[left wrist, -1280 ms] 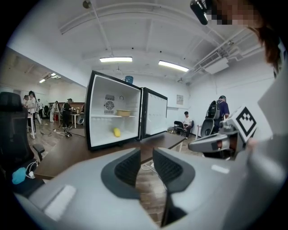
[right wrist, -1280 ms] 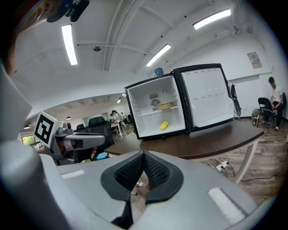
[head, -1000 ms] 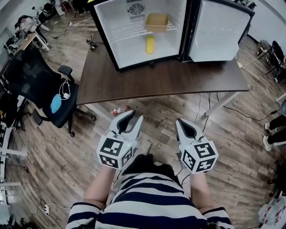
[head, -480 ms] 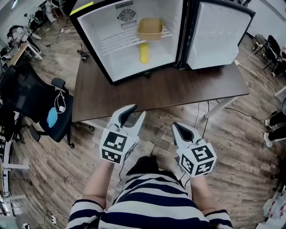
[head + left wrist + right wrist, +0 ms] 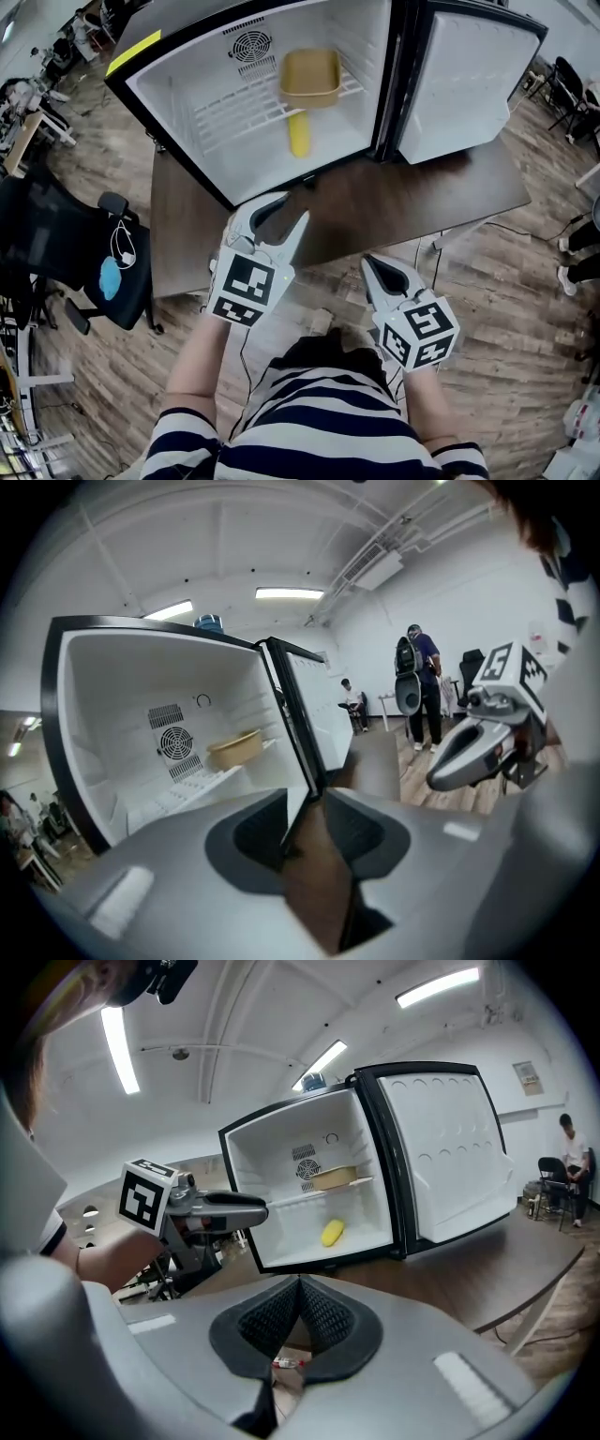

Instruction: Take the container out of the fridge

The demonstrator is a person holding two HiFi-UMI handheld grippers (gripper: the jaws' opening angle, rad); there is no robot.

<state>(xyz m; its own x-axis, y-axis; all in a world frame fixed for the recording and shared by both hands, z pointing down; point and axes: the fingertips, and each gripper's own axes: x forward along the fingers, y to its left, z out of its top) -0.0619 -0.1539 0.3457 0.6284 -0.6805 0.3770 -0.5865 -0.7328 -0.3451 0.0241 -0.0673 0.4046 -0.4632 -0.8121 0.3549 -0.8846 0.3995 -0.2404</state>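
Note:
A tan plastic container (image 5: 309,77) sits on the wire shelf of the open mini fridge (image 5: 187,103); I also see the container (image 5: 234,750) from the left gripper and the container (image 5: 333,1177) from the right. My left gripper (image 5: 279,214) is open and empty, over the table's front edge, short of the fridge. In its own view the left gripper (image 5: 305,803) points at the fridge's right edge. My right gripper (image 5: 375,267) is shut and empty, lower and nearer my body; the right gripper (image 5: 300,1283) faces the fridge.
A yellow object (image 5: 298,136) lies on the fridge floor below the shelf. The fridge door (image 5: 464,84) stands open to the right. The fridge rests on a dark wooden table (image 5: 403,202). An office chair (image 5: 56,244) stands to the left. A person (image 5: 417,686) stands farther back.
The fridge and table have drawn closer in the head view. My left gripper has moved forward from over the floor to over the table's edge. The right gripper has stayed low.

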